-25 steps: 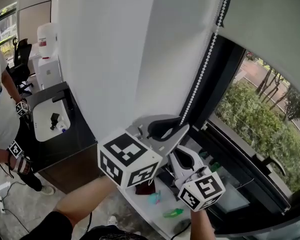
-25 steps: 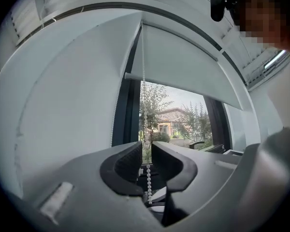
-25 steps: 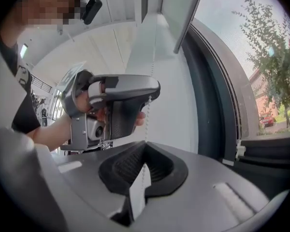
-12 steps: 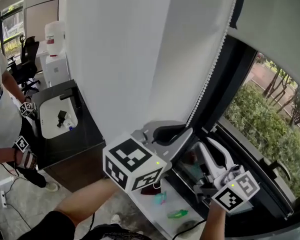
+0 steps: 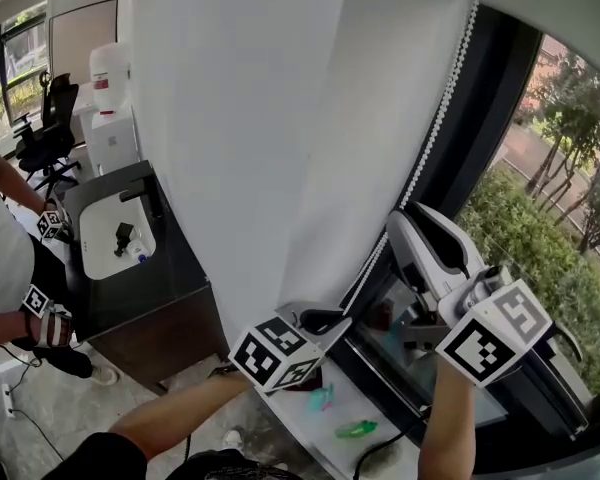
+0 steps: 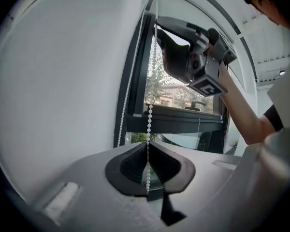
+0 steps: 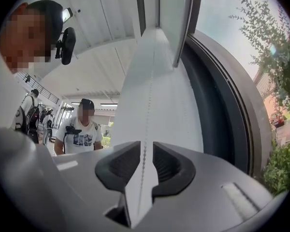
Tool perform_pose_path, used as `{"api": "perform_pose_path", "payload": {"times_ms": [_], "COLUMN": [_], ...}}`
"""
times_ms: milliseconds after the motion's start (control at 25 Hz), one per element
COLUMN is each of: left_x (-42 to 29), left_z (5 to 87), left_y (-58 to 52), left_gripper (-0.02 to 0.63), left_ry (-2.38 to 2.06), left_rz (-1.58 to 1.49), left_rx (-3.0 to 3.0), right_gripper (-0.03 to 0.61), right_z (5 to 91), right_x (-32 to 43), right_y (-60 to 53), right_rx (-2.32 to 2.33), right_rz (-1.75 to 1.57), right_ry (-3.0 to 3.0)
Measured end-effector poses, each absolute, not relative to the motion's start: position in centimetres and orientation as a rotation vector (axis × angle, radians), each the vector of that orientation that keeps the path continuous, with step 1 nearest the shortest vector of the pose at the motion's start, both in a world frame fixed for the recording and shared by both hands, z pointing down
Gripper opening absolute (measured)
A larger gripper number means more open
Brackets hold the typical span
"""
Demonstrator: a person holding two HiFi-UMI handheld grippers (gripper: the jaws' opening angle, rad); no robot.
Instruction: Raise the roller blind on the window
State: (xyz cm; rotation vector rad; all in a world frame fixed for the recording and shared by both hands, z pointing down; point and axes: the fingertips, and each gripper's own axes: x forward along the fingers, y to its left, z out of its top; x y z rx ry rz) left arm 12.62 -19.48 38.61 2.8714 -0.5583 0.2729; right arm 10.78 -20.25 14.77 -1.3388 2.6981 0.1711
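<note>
White wall [image 5: 250, 118] fills the left and centre of the head view; to its right stands a dark-framed window [image 5: 540, 198] with trees outside. Roller blind [image 5: 570, 3] fabric shows only at the top right corner, above the exposed glass. Bead chain [image 5: 439, 118] hangs along the window frame, from the top edge down and to the left, to the left gripper [image 5: 325, 318]. Left gripper: low position, below the wall. In the left gripper view the left gripper [image 6: 148, 151] has its jaws pressed together on the bead chain [image 6: 150, 120], which rises straight out of the pads. Right gripper [image 5: 412, 230]: higher position, against the chain and well above the left gripper. In the right gripper view the right gripper [image 7: 144, 153] has its jaws a narrow gap apart; the bead chain [image 7: 146, 129] runs through that gap and the pads are not closed on it. The left gripper view shows the right gripper [image 6: 163, 33] overhead, beside the same chain. Far left in the head view: a person [image 5: 0, 258] in a white T-shirt, beside a dark counter [image 5: 170, 268] with a white sink [image 5: 105, 238].
</note>
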Motion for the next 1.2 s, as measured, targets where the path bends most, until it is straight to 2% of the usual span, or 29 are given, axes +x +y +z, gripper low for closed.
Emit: {"api": "perform_pose_path", "payload": {"times_ms": [240, 520, 640, 840, 1200], "left_x": [12.8, 11.6, 11.1, 10.1, 12.2], "left_z": [39.5, 37.6, 32.9, 25.3, 21.4], "left_y": [-19.1, -18.6, -18.1, -18.2, -19.9], "left_gripper": [0.020, 0.038, 0.086, 0.091, 0.070], "left_ry": [-0.543, -0.498, -0.485, -0.485, -0.605], "left_rz": [0.278, 0.303, 0.120, -0.136, -0.170], "left_rx": [2.869, 2.859, 2.885, 2.933, 3.032], "right_gripper": [0.018, 0.008, 0.008, 0.008, 0.008], "right_z": [14.2, 14.8, 18.1, 24.7, 37.3], "right_x": [10.5, 12.1, 12.2, 11.7, 11.5], "right_y": [-20.6, -20.7, -21.0, -21.0, -19.4], "right_rx": [-1.353, -1.403, -1.409, -1.419, -1.499], "right_rz": [0.220, 0.231, 0.163, 0.041, -0.205], "right_ry": [2.688, 2.660, 2.711, 2.757, 2.922]}}
